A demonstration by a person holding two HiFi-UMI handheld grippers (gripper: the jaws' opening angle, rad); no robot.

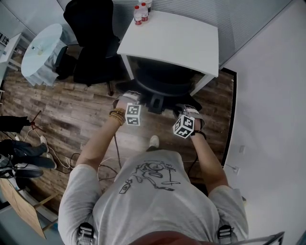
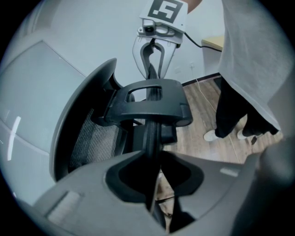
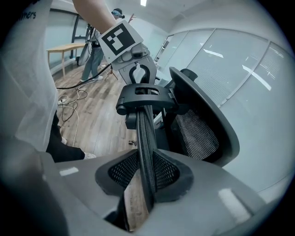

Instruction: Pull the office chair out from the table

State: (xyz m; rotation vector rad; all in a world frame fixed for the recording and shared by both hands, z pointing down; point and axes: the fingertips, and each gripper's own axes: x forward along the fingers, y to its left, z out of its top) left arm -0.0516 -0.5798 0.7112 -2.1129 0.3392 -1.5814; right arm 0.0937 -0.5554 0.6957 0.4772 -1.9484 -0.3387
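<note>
A black mesh office chair [image 1: 162, 82] stands with its seat tucked under the white table [image 1: 184, 45]. Its thin mesh headrest [image 3: 144, 133] runs edge-on between my two grippers, with a black bracket [image 3: 146, 99] at its middle. My left gripper [image 2: 154, 161] is shut on one end of the headrest [image 2: 151, 133]. At the other end my right gripper [image 3: 146, 173] is shut on it too. The curved backrest [image 3: 203, 124] lies just beyond. In the head view the left gripper [image 1: 130, 99] and the right gripper [image 1: 187, 111] sit behind the chair.
Red-labelled bottles [image 1: 141, 12] stand at the table's far corner. A second black chair [image 1: 91, 43] and a round glass table [image 1: 40, 48] are at the left. Cables [image 1: 64, 158] lie on the wooden floor. A white wall [image 1: 272, 119] runs close on the right.
</note>
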